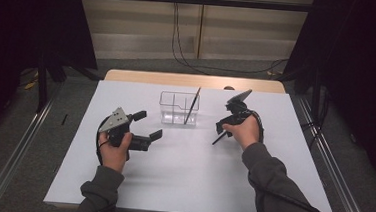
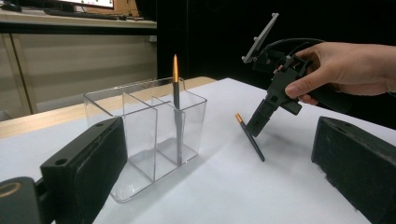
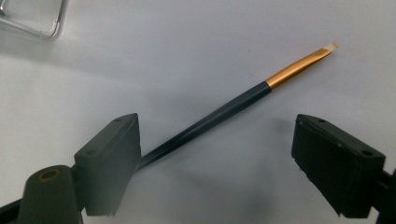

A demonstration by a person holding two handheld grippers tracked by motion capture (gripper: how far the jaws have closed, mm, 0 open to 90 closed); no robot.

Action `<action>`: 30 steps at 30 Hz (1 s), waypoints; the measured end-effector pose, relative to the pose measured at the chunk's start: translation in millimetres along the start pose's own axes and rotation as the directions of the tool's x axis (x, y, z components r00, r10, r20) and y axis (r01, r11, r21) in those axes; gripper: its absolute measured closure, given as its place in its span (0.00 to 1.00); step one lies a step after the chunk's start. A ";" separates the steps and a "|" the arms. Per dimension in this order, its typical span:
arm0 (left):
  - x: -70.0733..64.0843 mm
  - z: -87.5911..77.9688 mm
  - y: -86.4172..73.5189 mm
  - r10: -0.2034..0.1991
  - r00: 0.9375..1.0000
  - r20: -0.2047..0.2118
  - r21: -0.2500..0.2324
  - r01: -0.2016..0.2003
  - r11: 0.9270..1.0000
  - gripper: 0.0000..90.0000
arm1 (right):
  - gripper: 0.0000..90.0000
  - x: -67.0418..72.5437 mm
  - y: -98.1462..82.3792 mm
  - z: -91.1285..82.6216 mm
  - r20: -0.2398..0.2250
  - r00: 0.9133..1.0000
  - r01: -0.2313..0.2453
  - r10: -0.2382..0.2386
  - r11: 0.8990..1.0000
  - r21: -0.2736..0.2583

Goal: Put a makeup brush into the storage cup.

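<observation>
Beside the clear box (image 1: 178,108), my right gripper (image 3: 215,154) straddles the brush (image 3: 219,116) with jaws apart; off-centre closing may flick it away.

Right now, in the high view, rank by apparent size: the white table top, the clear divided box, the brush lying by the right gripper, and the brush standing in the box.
1. White table top, by far.
2. Clear divided box.
3. The two brushes look alike in length: the standing brush and the lying brush, which the right gripper partly hides, so I won't rank them.

Your brush (image 3: 224,112), black-handled with a gold ferrule and pale tip, lies slanted on the white worktop (image 1: 181,175) just beside the clear organiser (image 1: 178,109).
</observation>
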State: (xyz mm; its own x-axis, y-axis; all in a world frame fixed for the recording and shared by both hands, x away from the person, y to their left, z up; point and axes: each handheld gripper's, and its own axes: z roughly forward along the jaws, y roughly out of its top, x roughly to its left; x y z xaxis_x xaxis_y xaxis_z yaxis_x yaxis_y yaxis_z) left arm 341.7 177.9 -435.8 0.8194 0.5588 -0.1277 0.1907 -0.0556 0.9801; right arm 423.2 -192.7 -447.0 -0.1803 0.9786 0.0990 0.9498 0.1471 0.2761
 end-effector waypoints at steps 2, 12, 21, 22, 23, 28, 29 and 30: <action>0.1 -0.6 0.6 0.009 1.000 -0.010 0.002 -0.009 1.000 0.04 | 0.19 0.6 -0.2 1.0 0.000 1.000 0.000 0.000 1.000 0.006; 0.6 -0.3 0.2 0.009 1.000 -0.009 0.001 -0.009 1.000 0.04 | 0.22 2.0 -0.1 6.6 -0.008 1.000 0.001 -0.001 1.000 0.021; 1.4 -1.1 0.2 0.017 1.000 -0.010 0.013 -0.017 1.000 0.04 | 0.28 3.9 -1.5 10.9 0.005 1.000 0.013 -0.013 1.000 0.017; 0.3 -0.1 -0.1 0.009 1.000 -0.016 -0.001 -0.009 1.000 0.04 | 0.30 4.1 -1.6 10.7 0.011 1.000 0.016 -0.016 1.000 0.020; -0.2 -0.2 0.2 0.013 1.000 -0.027 0.001 -0.013 1.000 0.04 | 0.32 4.4 -1.9 10.6 0.019 0.999 0.026 -0.027 0.999 0.019; 0.0 -0.6 0.2 0.015 0.999 -0.028 0.003 -0.015 1.000 0.04 | 0.51 2.9 -3.5 8.5 0.063 0.996 0.061 -0.062 0.998 0.015; 0.0 -0.7 0.1 0.016 0.999 -0.029 0.003 -0.016 1.000 0.04 | 0.52 1.7 -3.7 8.2 0.064 0.995 0.069 -0.070 0.998 0.013; -0.3 -0.6 0.0 0.014 1.000 -0.027 0.004 -0.014 1.000 0.04 | 0.55 0.6 -4.2 7.7 0.063 0.996 0.069 -0.070 0.998 0.010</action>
State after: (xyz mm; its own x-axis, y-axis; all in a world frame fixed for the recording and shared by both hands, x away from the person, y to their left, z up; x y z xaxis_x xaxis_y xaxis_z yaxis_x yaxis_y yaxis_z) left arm 341.1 178.3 -435.6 0.8070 0.5803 -0.1098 0.1814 -0.0667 0.9811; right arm 421.2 -191.6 -455.4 -0.2297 0.9731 0.0193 0.9376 0.2159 0.2726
